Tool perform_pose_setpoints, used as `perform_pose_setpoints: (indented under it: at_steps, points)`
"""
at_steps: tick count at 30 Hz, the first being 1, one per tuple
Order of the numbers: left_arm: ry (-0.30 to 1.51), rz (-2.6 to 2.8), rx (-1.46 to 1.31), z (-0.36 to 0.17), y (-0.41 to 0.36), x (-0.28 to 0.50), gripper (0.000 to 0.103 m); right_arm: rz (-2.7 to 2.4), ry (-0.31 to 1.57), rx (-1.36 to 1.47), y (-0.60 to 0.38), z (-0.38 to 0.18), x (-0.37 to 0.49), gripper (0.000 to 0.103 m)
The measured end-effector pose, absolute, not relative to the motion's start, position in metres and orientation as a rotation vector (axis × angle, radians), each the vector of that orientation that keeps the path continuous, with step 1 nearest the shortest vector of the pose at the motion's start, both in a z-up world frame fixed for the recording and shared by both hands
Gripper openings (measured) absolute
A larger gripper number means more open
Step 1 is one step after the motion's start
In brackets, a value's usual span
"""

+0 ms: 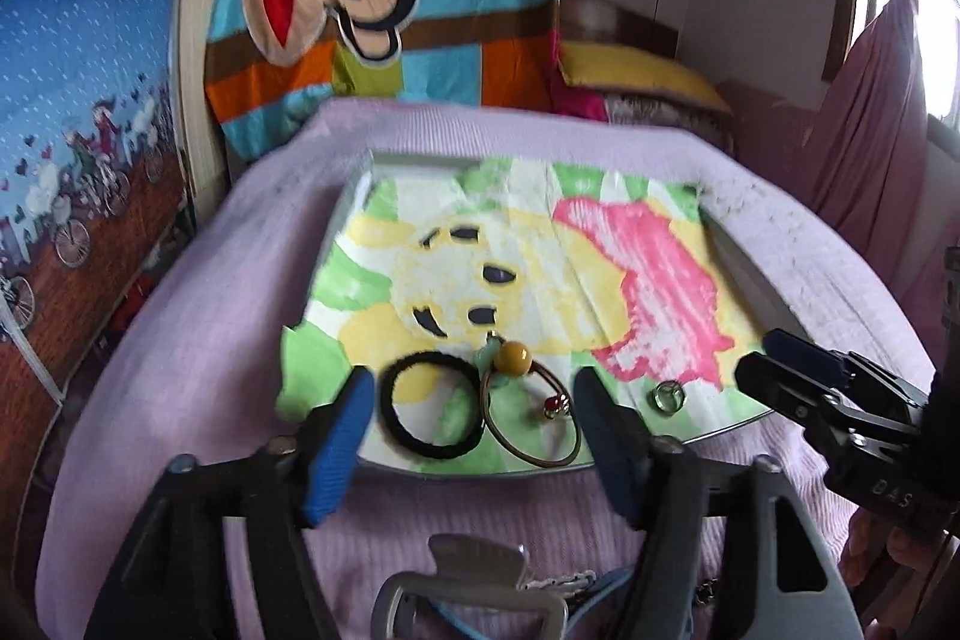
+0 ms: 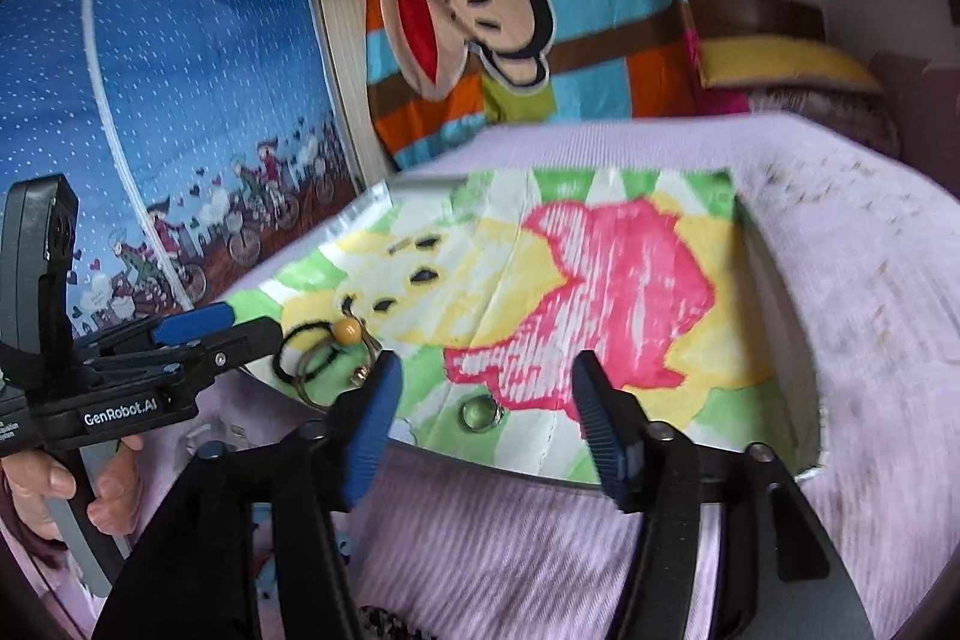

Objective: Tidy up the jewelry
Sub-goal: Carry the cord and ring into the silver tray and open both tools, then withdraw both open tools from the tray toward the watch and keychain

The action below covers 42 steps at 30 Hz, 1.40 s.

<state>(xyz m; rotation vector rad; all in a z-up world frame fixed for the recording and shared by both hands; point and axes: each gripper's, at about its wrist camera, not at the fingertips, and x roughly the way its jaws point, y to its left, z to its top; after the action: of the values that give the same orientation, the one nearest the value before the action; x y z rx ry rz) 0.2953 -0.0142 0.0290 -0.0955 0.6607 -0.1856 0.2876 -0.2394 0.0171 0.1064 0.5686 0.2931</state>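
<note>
1. The left gripper (image 1: 474, 388) hovers with its blue fingers (image 1: 336, 448) spread apart, gripping nothing, over the tray's (image 1: 744, 280) near edge.
2. Between those fingers lie a black hair tie (image 1: 429, 406) and a brown hair tie (image 1: 528, 424) with a yellow bead (image 1: 517, 358), touching each other near the tray's near-left corner.
3. A small ring (image 2: 478, 412) rests by the near edge, well right of the ties.
4. The right gripper (image 2: 486, 388) is also spread wide and empty, just above the ring.
</note>
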Motion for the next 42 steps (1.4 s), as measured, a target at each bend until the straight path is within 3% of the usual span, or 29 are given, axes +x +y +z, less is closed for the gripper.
perform_pose_setpoints:
  at_steps: [7,10,13,27,42]
  points:
    - [0.534,-0.167,-0.144,0.042,0.000,0.258,0.095,0.252,0.401,0.099,-0.245,0.040,0.241,0.090]
    - [0.473,-0.151,-0.157,0.046,0.006,0.240,0.102,0.240,0.348,0.103,-0.249,0.047,0.223,0.095]
    - [0.422,-0.140,-0.162,0.049,0.010,0.224,0.103,0.235,0.305,0.091,-0.251,0.052,0.205,0.102]
    - [0.356,-0.163,-0.090,0.039,0.002,0.172,0.103,0.214,0.243,0.036,-0.253,0.039,0.145,0.102]
    - [0.460,-0.240,-0.008,0.009,-0.003,0.149,0.103,0.218,0.392,-0.036,-0.261,0.004,0.139,0.102]
